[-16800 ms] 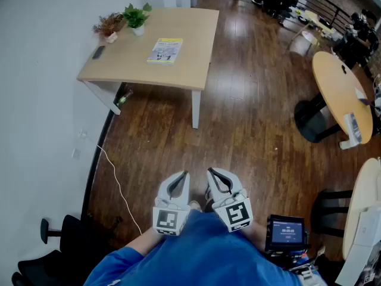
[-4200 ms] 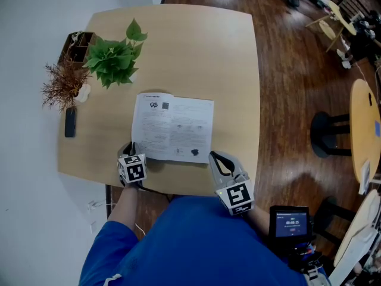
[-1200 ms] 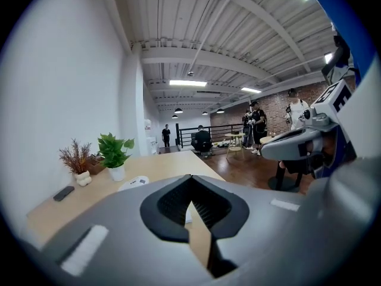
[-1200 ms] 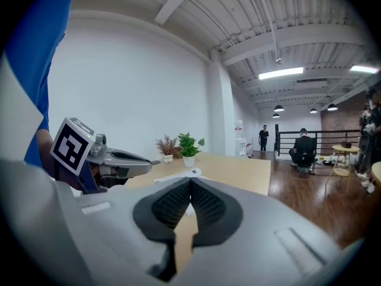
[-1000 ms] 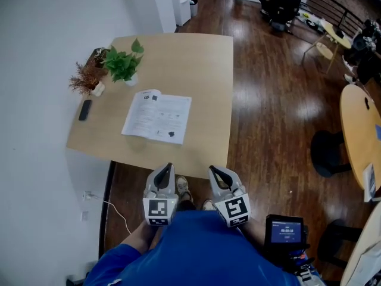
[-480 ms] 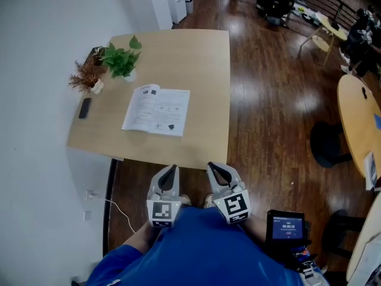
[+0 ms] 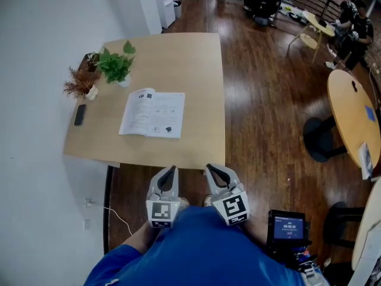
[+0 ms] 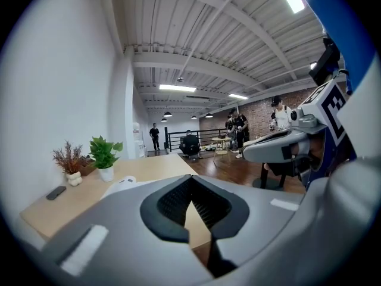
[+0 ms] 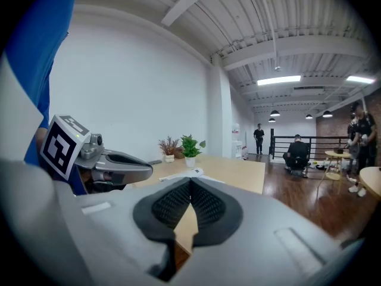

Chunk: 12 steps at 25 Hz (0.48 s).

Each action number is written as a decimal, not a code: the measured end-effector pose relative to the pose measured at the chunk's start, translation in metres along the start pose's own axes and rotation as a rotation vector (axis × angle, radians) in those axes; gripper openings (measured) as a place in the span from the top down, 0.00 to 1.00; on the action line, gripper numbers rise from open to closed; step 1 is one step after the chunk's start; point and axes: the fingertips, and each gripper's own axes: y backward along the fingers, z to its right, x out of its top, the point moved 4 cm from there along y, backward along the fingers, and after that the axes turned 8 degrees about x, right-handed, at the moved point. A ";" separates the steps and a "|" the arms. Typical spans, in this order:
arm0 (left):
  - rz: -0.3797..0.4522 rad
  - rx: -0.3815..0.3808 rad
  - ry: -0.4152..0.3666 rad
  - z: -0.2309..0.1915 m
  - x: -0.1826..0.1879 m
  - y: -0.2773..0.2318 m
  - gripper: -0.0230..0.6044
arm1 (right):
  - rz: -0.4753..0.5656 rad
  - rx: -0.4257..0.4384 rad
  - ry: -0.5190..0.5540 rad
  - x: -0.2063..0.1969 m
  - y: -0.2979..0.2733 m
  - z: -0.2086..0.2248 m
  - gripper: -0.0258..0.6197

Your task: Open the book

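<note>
The book (image 7: 152, 114) is found lying open, pages up, on the left half of the table (image 7: 196, 70), just in front of the potted plant (image 7: 116, 64). The task is judged complete, with no further step apparent. The fingers of the left gripper (image 7: 170, 170) and of the right gripper (image 7: 211, 169) are pressed together on nothing. Both grippers are held close to the person's body, off the table's near edge and well apart from the book. The full open spread, a dark remote (image 7: 79, 114) and a small screen (image 7: 287, 227) are shown only in the head view. The meeting of the finger pads is shown plainly in the gripper views, where the book is reduced to a low white sliver and the ceiling lights (image 8: 175, 88) are recorded.
</note>
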 end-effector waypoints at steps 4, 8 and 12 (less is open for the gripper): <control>0.008 -0.019 -0.009 -0.002 0.001 -0.002 0.95 | -0.002 -0.012 0.006 0.003 -0.003 -0.003 0.96; 0.013 -0.038 -0.011 -0.006 0.000 -0.006 0.95 | -0.005 -0.019 0.013 0.002 -0.009 -0.005 0.96; 0.013 -0.049 -0.011 -0.008 -0.001 -0.007 0.95 | -0.011 -0.033 0.009 0.002 -0.011 -0.006 0.96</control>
